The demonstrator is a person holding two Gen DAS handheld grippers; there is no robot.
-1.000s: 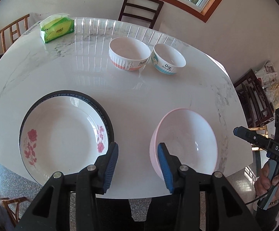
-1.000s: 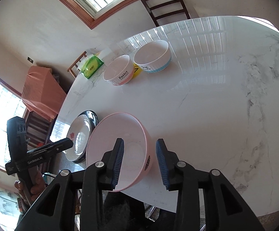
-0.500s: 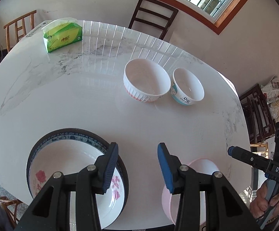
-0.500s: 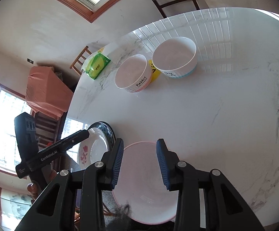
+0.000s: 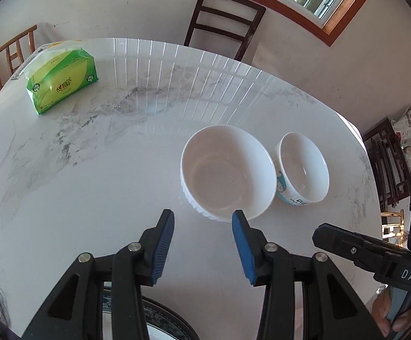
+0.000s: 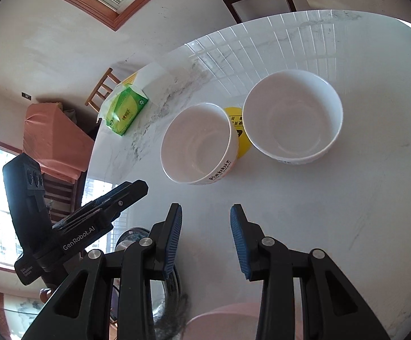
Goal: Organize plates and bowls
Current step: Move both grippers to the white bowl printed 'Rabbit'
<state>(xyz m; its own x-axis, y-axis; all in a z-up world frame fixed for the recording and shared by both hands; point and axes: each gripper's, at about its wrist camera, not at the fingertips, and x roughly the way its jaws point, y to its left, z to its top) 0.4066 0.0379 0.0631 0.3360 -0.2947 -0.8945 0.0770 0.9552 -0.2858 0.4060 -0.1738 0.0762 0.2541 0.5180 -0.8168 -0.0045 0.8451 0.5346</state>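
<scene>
— The left claw (image 5: 203,218) is spread wide, holding nothing, and so is the right claw (image 6: 206,212).

— And the bowls?

— The ribbed white ceramic bowl (image 5: 227,172) sits just ahead-right of the left claw, toward the marble table's (image 5: 92,175) far right edge, with the smaller blue-printed white bowl (image 5: 301,170) beside it. I'd say left is nearer.
</scene>
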